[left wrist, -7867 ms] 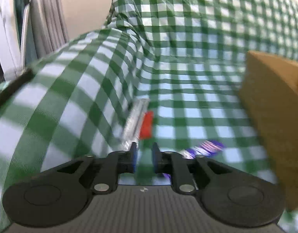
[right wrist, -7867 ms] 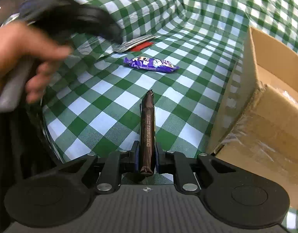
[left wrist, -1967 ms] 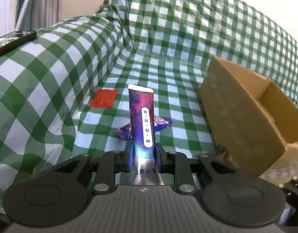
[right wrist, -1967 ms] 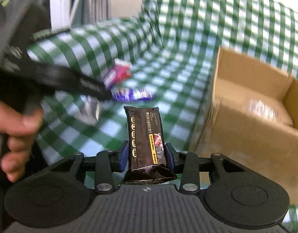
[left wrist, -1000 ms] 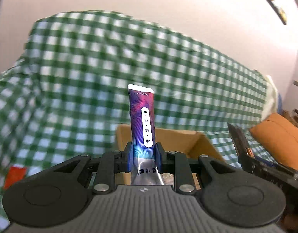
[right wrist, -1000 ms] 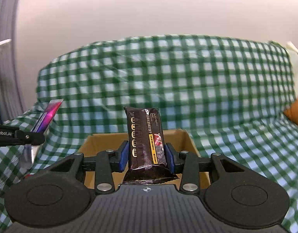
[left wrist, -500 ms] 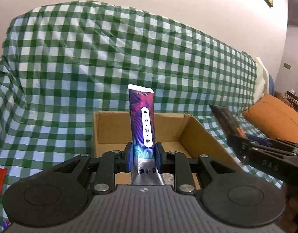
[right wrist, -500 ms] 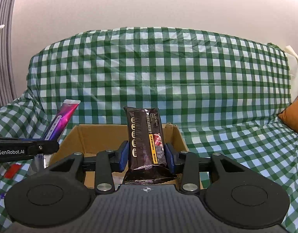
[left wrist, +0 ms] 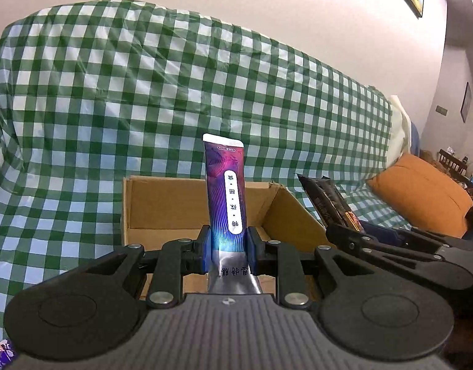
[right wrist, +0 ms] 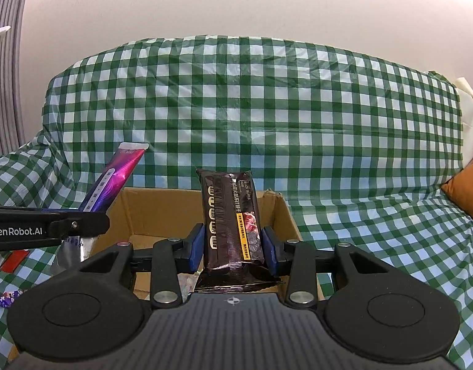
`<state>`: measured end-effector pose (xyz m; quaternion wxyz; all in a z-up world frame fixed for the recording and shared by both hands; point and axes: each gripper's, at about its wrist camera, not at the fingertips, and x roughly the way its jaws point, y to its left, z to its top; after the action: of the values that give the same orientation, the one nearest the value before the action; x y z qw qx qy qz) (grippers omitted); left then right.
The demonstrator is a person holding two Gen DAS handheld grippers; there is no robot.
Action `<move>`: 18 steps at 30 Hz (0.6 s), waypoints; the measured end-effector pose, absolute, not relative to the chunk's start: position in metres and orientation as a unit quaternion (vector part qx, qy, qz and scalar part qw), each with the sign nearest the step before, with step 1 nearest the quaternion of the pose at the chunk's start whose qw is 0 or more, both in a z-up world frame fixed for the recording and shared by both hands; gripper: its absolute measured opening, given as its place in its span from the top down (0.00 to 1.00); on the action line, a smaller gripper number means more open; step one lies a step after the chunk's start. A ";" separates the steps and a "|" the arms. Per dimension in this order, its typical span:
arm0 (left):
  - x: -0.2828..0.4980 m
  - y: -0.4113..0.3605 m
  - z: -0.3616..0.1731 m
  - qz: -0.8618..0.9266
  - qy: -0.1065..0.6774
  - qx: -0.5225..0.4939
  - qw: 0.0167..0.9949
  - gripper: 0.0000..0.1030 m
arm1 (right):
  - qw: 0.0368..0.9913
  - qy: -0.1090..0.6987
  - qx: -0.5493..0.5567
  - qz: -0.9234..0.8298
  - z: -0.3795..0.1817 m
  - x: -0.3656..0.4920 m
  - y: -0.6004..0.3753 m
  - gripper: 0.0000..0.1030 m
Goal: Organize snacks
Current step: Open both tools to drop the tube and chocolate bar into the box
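My left gripper (left wrist: 227,248) is shut on a tall purple snack stick pack (left wrist: 225,191), held upright in front of the open cardboard box (left wrist: 162,203). My right gripper (right wrist: 232,248) is shut on a dark brown snack bar (right wrist: 230,219), held upright over the near edge of the same box (right wrist: 150,209). The right gripper with its brown bar (left wrist: 329,203) shows at the right of the left wrist view. The left gripper with its purple pack (right wrist: 113,182) shows at the left of the right wrist view. Both grippers are side by side before the box.
The box stands on a sofa under a green checked cover (right wrist: 267,117). A purple candy (right wrist: 6,297) and a red packet (right wrist: 14,260) lie on the seat to the left. An orange cushion (left wrist: 421,194) is at the right.
Both grippers have come a little nearer to the box and closer together, each still holding its snack. The right gripper looms larger in the left wrist view.
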<state>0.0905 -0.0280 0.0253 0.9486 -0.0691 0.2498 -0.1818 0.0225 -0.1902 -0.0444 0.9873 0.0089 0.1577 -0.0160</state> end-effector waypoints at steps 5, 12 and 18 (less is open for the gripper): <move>0.091 -0.028 0.024 -0.185 0.250 -0.071 0.948 0.76 | 0.987 0.160 0.009 -0.016 -0.045 0.024 -0.191 0.60; 0.094 -0.028 0.023 -0.189 0.252 -0.072 0.946 0.76 | 0.987 0.161 0.007 -0.013 -0.045 0.026 -0.190 0.60; 0.093 -0.029 0.022 -0.189 0.249 -0.073 0.947 0.76 | 0.987 0.161 0.006 -0.013 -0.044 0.025 -0.188 0.60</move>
<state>0.0927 -0.0294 0.0223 0.9471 -0.0732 0.2485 -0.1894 0.0251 -0.1880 -0.0441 0.9868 0.0064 0.1611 -0.0126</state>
